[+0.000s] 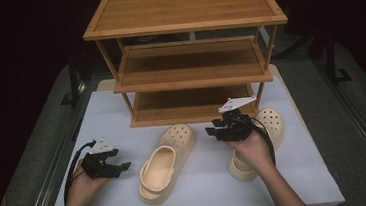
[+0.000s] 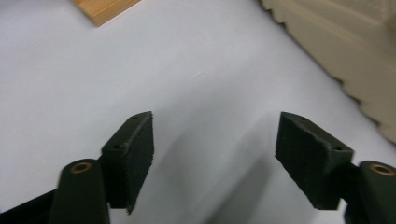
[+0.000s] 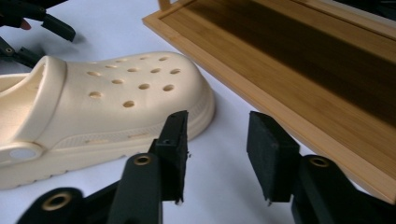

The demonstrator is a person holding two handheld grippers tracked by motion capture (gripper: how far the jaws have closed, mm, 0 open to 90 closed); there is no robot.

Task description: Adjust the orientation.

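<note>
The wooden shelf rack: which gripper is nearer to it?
Right. The right gripper hovers just in front of the wooden shelf rack's bottom tier, above the right clog. The left gripper sits farther back, near the table's left front.

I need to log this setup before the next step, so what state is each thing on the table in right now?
Left gripper: open, nothing between its jaws, over bare table.
Right gripper: open, empty, held above the table.
Left clog: upright on its sole, lying free, toe toward the shelf.
Right clog: upright on the table, partly hidden by the right hand.
Wooden shelf: standing, all three tiers empty.
</note>
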